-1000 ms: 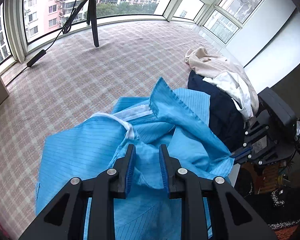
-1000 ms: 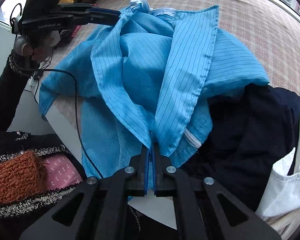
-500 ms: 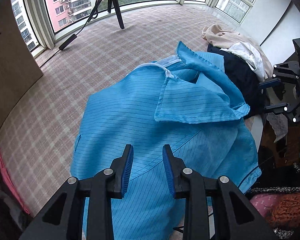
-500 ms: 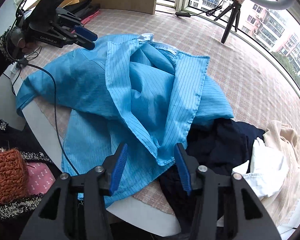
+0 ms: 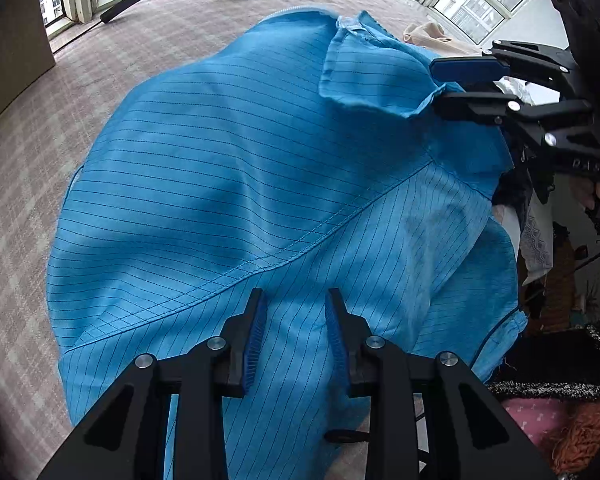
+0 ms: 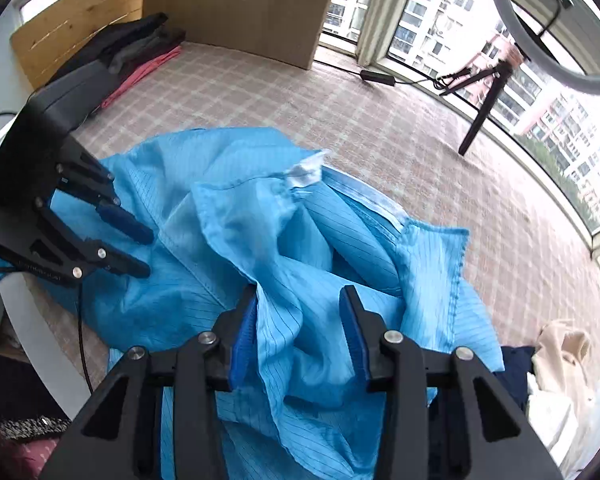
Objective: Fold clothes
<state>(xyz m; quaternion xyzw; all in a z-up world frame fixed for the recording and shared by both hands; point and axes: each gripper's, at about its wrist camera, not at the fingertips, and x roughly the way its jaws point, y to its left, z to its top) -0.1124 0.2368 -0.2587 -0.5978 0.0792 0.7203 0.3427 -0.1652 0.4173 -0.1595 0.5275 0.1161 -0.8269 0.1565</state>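
A blue pinstriped garment (image 5: 240, 168) lies spread and rumpled on the checked table; it also shows in the right wrist view (image 6: 300, 248), with its white-edged collar bunched near the middle. My left gripper (image 5: 296, 320) is open, its jaws just above the garment's near part by a stitched seam. My right gripper (image 6: 300, 320) is open with a raised fold of the blue cloth between its jaws. The right gripper shows in the left wrist view (image 5: 472, 84) at the garment's far right edge. The left gripper shows in the right wrist view (image 6: 136, 248) at the garment's left side.
A dark navy garment (image 6: 512, 364) and cream and white clothes (image 6: 560, 356) lie piled at the right. Folded dark and pink clothes (image 6: 140, 56) lie at the far left by a wooden panel. A tripod (image 6: 484, 100) stands near the windows. The table's white edge (image 6: 32, 320) is close at the left.
Both grippers have moved in close over the blue garment. The right gripper, shut on the cloth a second ago, has opened and now straddles a fold. The left stays open.
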